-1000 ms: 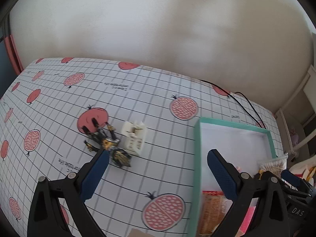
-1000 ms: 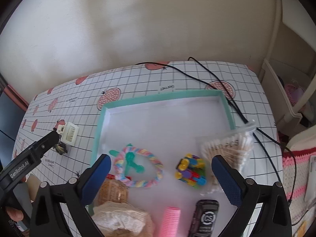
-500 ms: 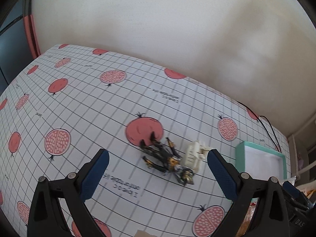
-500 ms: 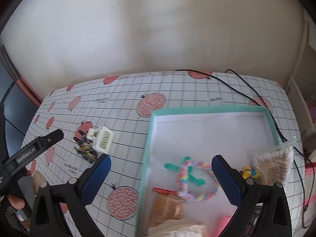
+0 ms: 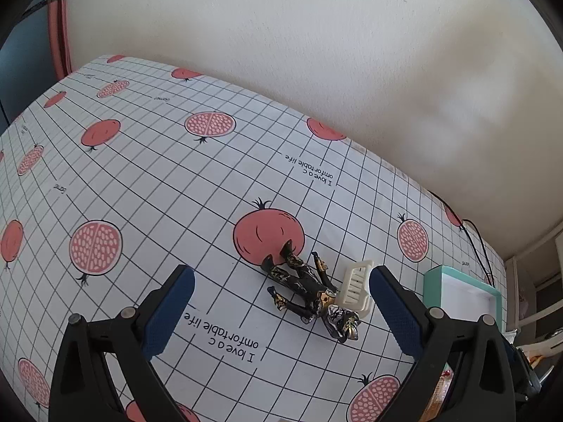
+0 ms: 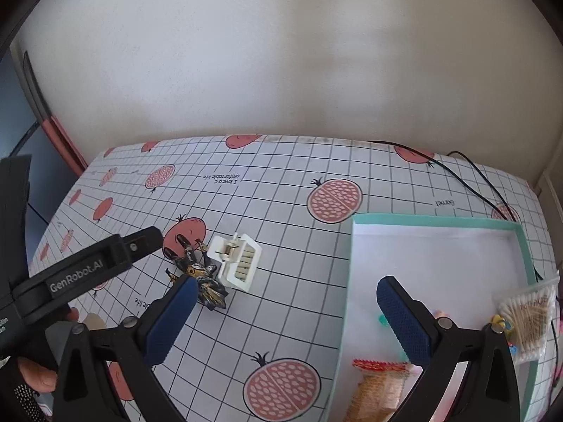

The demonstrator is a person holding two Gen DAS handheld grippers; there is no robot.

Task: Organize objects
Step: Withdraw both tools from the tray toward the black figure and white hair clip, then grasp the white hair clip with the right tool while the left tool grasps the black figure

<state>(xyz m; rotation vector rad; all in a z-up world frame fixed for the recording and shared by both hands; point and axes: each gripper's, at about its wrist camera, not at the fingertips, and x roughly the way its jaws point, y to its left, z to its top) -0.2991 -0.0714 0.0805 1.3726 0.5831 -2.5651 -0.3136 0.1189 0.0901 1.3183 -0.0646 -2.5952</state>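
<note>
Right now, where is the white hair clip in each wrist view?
Left wrist: the clip lies right of centre, near the right finger's tip, beside the figurine.
Right wrist: the clip lies left of centre, above the left finger.
Shared landmark: the teal box.

Bright, soft daylight, faint shadows, sharp focus (strong fisheye bending, dark corners)

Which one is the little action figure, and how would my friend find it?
Start at the teal box, then look left across the pomegranate tablecloth. Two things lie there touching: a white hair clip and the action figure, the dark black-and-gold one lying flat with its feet on a red pomegranate.
</note>
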